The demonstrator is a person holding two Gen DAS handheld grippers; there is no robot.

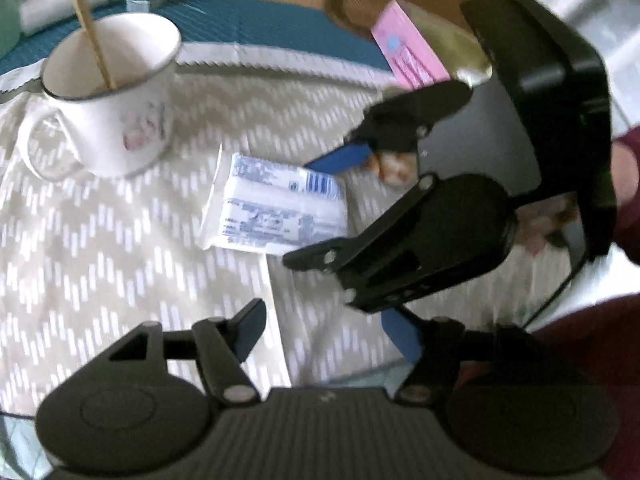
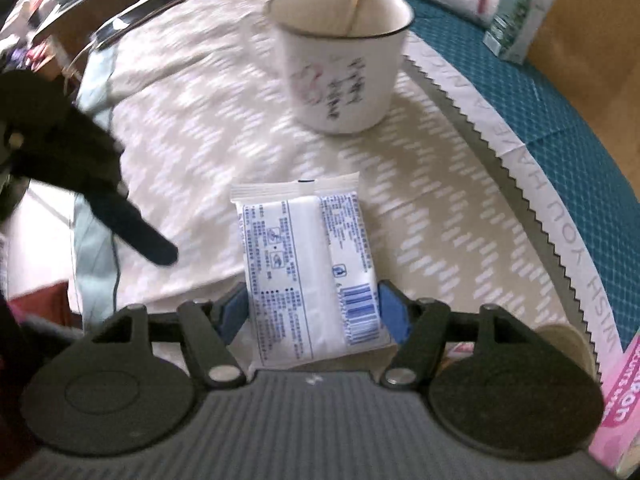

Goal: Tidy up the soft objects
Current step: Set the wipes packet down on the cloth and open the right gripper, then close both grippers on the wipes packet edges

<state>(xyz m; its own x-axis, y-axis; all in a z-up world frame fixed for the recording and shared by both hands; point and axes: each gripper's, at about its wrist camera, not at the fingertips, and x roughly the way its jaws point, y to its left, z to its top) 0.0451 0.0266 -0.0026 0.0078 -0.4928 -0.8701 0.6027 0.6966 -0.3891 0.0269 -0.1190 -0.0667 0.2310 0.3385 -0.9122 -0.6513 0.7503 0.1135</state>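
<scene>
A white tissue pack [image 2: 312, 276] with blue print sits between the blue pads of my right gripper [image 2: 314, 312], which is shut on its two long sides. It stays sharp while the cloth behind it is blurred. In the left wrist view the same pack [image 1: 276, 208] hangs just over the zigzag-patterned cloth [image 1: 120, 240], with the right gripper [image 1: 300, 212] clamped across it from the right. My left gripper [image 1: 326, 332] is open with only cloth between its pads [image 1: 250, 330]. One black finger of the left gripper [image 2: 152, 244] shows left of the pack.
A white enamel mug [image 2: 340, 52] with a wooden stick in it stands on the cloth beyond the pack. A pink pack [image 1: 408, 48] lies at the right, more wrapped packs [image 2: 516, 12] on the teal mat [image 2: 540, 92] behind. A dark red sleeve [image 1: 628, 200] is at the far right.
</scene>
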